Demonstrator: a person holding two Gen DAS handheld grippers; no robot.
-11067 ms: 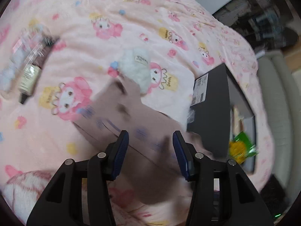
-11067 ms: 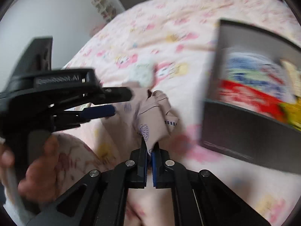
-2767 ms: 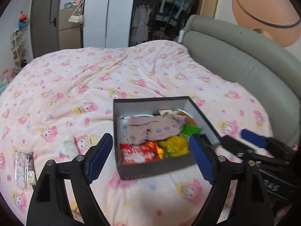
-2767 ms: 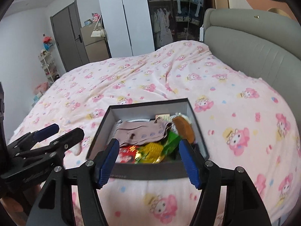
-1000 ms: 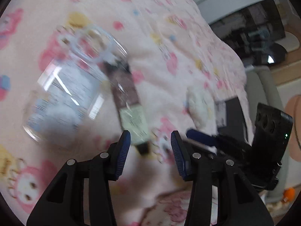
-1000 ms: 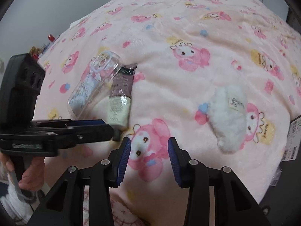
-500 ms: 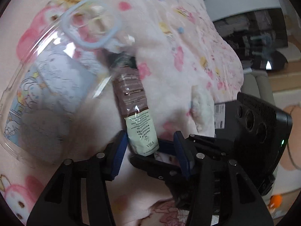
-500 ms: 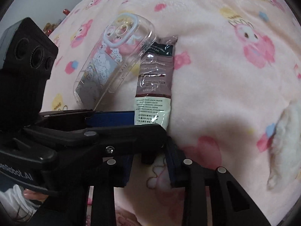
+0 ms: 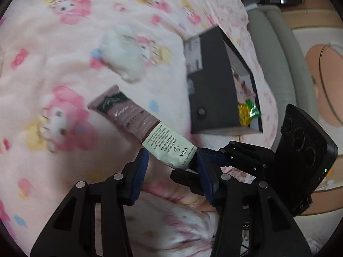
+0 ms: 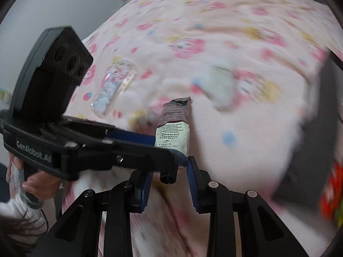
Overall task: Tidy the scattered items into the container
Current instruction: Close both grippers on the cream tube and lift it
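Observation:
My left gripper (image 9: 172, 160) is shut on the pale end of a brown and cream hand-cream tube (image 9: 141, 122) and holds it lifted above the pink bedspread. The tube also shows in the right wrist view (image 10: 174, 126), held by the left gripper (image 10: 169, 150). My right gripper (image 10: 169, 184) is open and empty just below the tube's cap end. The black box (image 9: 211, 98), holding snack packets, stands to the right. A white fluffy item (image 9: 122, 52) lies on the bedspread beyond the tube. A clear phone case (image 10: 113, 90) lies at the left.
The pink cartoon-print bedspread (image 9: 53, 42) covers the bed. A grey padded headboard (image 9: 276, 68) runs behind the box. The person's hand (image 10: 36, 184) holds the left gripper's handle.
My left gripper has closed on the tube and lifted it off the bedspread, swinging toward the box. The phone case is left behind on the bed. The right gripper has drawn back slightly.

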